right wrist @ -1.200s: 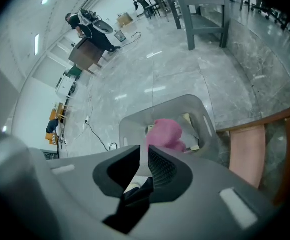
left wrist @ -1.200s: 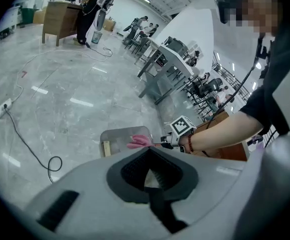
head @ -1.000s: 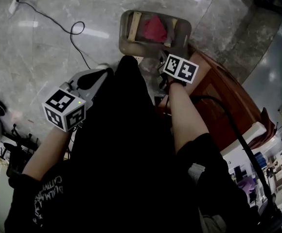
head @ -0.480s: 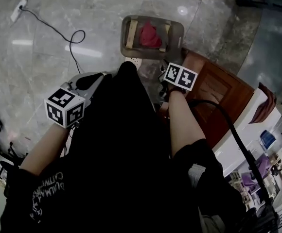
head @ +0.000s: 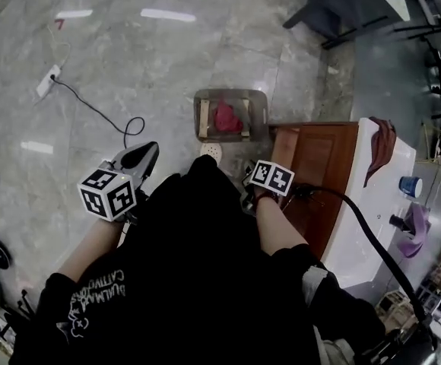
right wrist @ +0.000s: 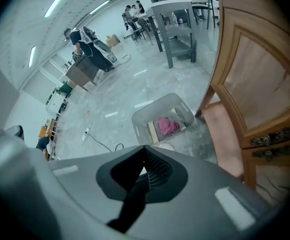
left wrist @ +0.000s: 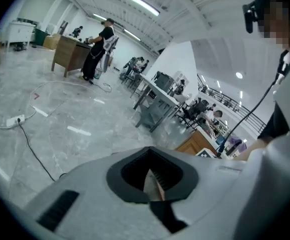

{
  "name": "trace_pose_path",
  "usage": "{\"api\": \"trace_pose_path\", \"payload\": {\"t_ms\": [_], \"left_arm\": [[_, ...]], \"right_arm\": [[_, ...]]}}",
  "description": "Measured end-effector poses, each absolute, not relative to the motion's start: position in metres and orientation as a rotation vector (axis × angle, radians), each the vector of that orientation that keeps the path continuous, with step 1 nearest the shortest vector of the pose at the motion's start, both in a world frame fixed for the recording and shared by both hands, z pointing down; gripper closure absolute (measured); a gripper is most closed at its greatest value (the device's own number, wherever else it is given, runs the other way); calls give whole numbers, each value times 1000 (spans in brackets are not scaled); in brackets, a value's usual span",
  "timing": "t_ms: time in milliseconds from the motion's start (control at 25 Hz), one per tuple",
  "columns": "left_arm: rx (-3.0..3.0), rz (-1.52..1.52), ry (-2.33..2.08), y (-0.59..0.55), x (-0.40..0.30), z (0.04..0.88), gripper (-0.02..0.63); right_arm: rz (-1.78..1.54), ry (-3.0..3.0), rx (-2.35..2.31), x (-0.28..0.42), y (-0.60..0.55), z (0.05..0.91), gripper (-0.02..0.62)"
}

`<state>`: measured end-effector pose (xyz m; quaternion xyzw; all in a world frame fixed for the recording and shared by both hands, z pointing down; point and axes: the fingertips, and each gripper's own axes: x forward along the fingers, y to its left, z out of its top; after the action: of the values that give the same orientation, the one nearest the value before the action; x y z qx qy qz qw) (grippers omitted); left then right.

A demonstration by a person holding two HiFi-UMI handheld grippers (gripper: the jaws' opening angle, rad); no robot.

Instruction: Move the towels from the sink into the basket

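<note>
A grey basket (head: 230, 115) stands on the marble floor with a pink towel (head: 226, 117) in it; the right gripper view shows the same basket (right wrist: 162, 119) and pink towel (right wrist: 168, 126) below the jaws. A red-brown towel (head: 380, 144) hangs over the white sink counter (head: 361, 219) at the right, and a purple towel (head: 416, 230) lies further along it. My left gripper (head: 144, 154) is held over the floor left of the basket, jaws together with nothing in them. My right gripper (right wrist: 146, 176) hovers near the wooden cabinet (head: 315, 166), shut and empty.
A power strip (head: 47, 81) with a black cable (head: 103, 112) lies on the floor to the left. A white floor drain (head: 210, 152) sits just before the basket. A blue cup (head: 408, 186) stands on the counter. A cord runs from my right gripper.
Both grippers have risen and the view has pulled up from the basket, which now looks smaller. The sink counter with its towels has come into view at the right.
</note>
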<state>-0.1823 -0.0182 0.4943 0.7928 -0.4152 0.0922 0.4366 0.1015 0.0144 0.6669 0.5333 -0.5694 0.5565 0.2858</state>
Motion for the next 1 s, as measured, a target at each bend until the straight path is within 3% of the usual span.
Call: {"api": "trace_pose_path", "payload": {"t_ms": [360, 600, 1000], "left_arm": [[2121, 72, -1095, -59, -203, 412, 606], [2282, -53, -996, -83, -200, 322, 606], [2508, -290, -822, -75, -188, 189, 606]], "right_arm": [[1224, -1798, 1334, 31, -33, 544, 591], [1305, -1963, 1383, 0, -46, 464, 591], [1042, -2337, 1617, 16, -98, 288, 591]]}}
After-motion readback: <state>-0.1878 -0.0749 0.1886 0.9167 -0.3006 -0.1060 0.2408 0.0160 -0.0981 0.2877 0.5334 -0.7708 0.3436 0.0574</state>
